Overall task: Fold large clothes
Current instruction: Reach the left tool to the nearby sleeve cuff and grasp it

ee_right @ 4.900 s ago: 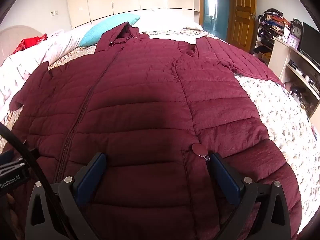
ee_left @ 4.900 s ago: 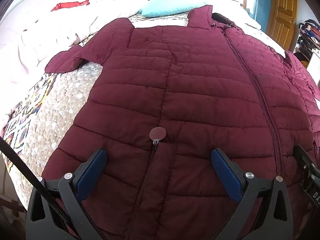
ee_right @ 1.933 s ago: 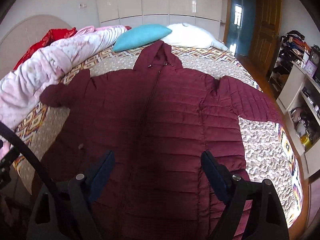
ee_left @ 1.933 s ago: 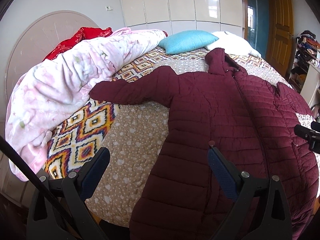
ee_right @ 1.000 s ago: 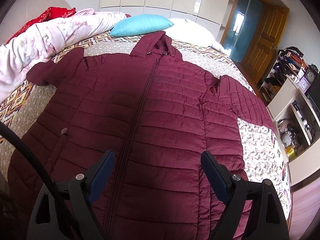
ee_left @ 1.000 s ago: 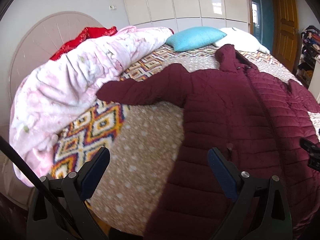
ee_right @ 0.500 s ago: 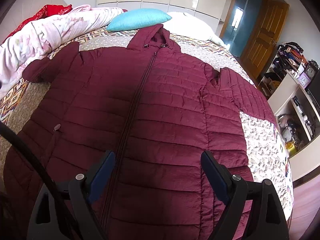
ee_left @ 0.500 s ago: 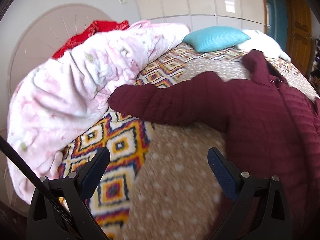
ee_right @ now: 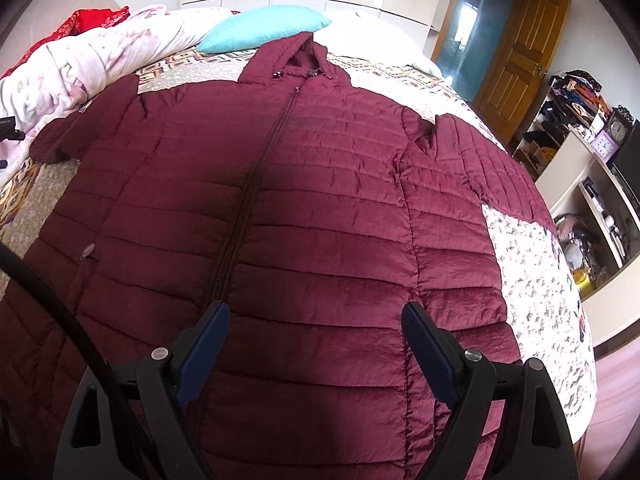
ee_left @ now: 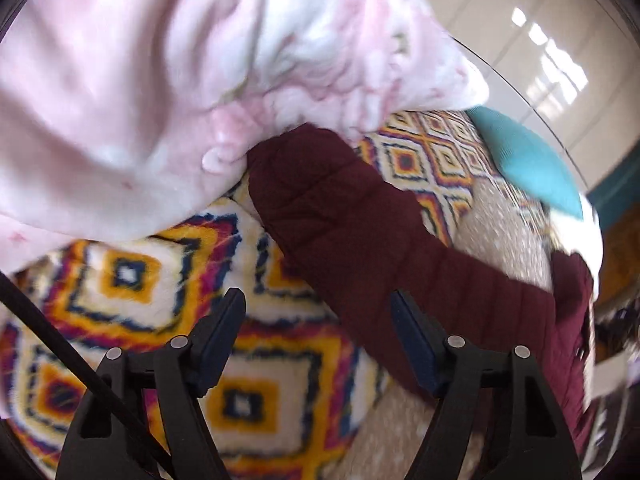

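Note:
A large maroon quilted hooded jacket (ee_right: 312, 208) lies flat and zipped on the bed, hood at the far end, sleeves spread to both sides. My right gripper (ee_right: 316, 344) is open and empty, hovering over the jacket's lower front. In the left wrist view my left gripper (ee_left: 318, 332) is open and empty, close above the jacket's left sleeve (ee_left: 360, 220), whose cuff touches the pink duvet (ee_left: 160, 80). Its right finger is over the sleeve; the left finger is over the bedspread.
A patterned bedspread (ee_left: 132, 276) covers the bed. The bunched pink duvet (ee_right: 80, 64) lies along the left side, a teal pillow (ee_right: 264, 28) at the head. Shelves with clutter (ee_right: 592, 184) and a wooden door (ee_right: 516, 64) stand on the right.
My left gripper has swung left and moved in close to the left sleeve's cuff by the duvet. My right gripper has lowered slightly over the jacket's front.

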